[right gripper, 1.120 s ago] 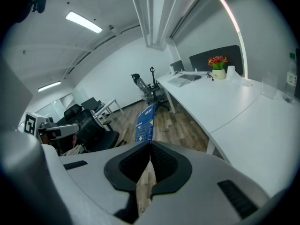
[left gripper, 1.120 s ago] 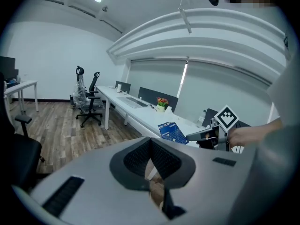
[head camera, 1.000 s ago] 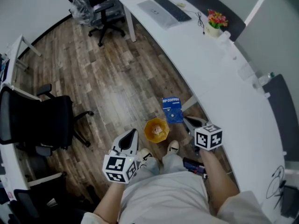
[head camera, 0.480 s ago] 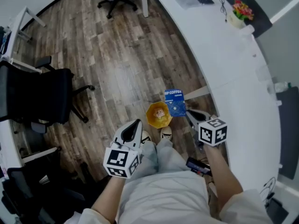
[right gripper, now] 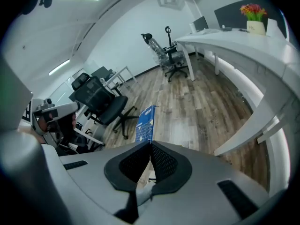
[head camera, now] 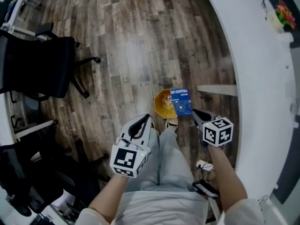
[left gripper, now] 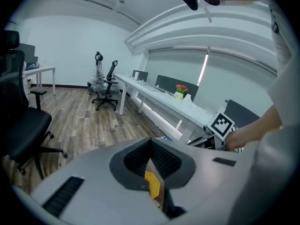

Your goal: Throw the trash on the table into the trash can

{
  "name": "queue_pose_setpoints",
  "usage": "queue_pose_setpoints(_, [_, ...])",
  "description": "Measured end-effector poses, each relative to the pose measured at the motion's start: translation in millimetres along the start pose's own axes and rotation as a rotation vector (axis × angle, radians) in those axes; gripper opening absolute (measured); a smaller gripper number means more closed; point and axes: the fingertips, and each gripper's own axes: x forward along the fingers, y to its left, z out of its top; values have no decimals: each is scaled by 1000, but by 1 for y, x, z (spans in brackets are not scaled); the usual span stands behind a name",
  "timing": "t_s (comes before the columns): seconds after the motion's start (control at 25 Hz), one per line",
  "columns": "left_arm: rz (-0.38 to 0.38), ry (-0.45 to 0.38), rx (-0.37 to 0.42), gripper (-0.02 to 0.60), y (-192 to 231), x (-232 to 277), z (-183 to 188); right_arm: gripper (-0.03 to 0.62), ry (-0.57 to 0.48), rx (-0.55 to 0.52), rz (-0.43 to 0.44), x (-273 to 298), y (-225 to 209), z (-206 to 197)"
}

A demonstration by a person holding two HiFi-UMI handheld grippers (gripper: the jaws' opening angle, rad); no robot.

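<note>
A yellow trash can stands on the wood floor just ahead of the person's feet. My right gripper is shut on a blue coffee packet, which hangs over the can's right rim. In the right gripper view the blue packet sticks up from the closed right gripper. My left gripper hangs left of the can, jaws together with nothing seen held. In the left gripper view the left gripper is shut, and a bit of the yellow can shows through the gap behind its tips.
A long curved white desk runs down the right, with a white support beside the can and a flower pot on top. Black office chairs stand on the left. The person's shoe is next to the can.
Both grippers have sunk toward the floor. The blue packet has come from beside the can's far right to over its right rim. The head view has tipped further down.
</note>
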Motion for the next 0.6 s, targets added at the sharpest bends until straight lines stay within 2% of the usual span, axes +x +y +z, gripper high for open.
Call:
queue_pose_setpoints(0.16, [21, 21, -19, 0, 20, 24, -42, 34, 87, 7, -24, 47, -25, -37])
queue_pose_setpoints(0.32, [43, 66, -49, 0, 31, 46, -100, 34, 162, 15, -36, 94, -47, -90])
queue_pose_setpoints(0.6, [42, 88, -67, 0, 48, 88, -164, 34, 204, 70, -35, 168, -77, -150])
